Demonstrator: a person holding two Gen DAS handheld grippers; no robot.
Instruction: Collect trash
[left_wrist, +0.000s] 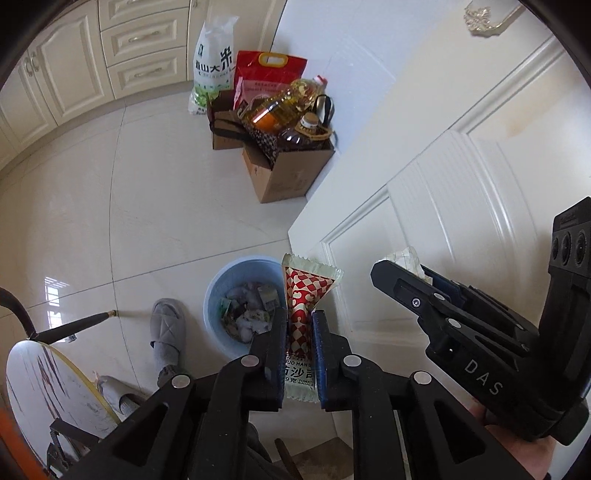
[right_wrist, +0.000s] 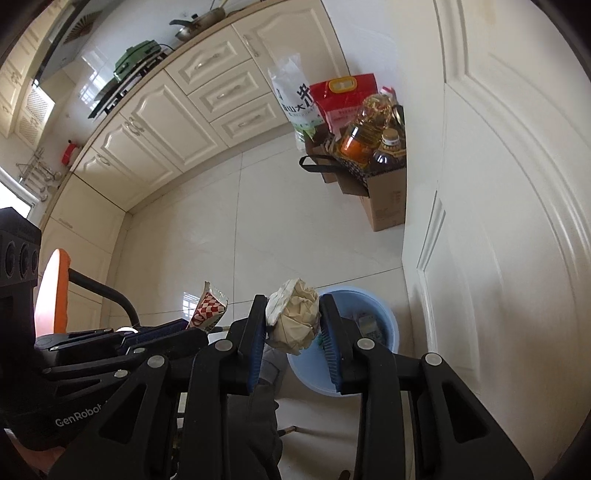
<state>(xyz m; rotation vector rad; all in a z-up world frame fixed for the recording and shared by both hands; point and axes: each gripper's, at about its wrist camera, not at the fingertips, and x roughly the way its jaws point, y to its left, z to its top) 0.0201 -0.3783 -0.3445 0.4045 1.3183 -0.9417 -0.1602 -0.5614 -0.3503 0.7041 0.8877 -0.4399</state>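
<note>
While pale glossy floor tiles (left_wrist: 110, 229) run to cream cabinets (right_wrist: 177, 122), a blue bin (left_wrist: 218, 295) by the white door (left_wrist: 461, 192) holds scraps. The left gripper (left_wrist: 300, 325) pinches a checkered sauce packet (left_wrist: 304, 291); the right gripper (right_wrist: 293, 317) clamps crumpled paper (right_wrist: 297, 317) above the bin.

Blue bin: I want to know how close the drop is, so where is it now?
The blue bin stands on the tiled floor beside the white door, below both grippers, next to a grey slipper.
</note>
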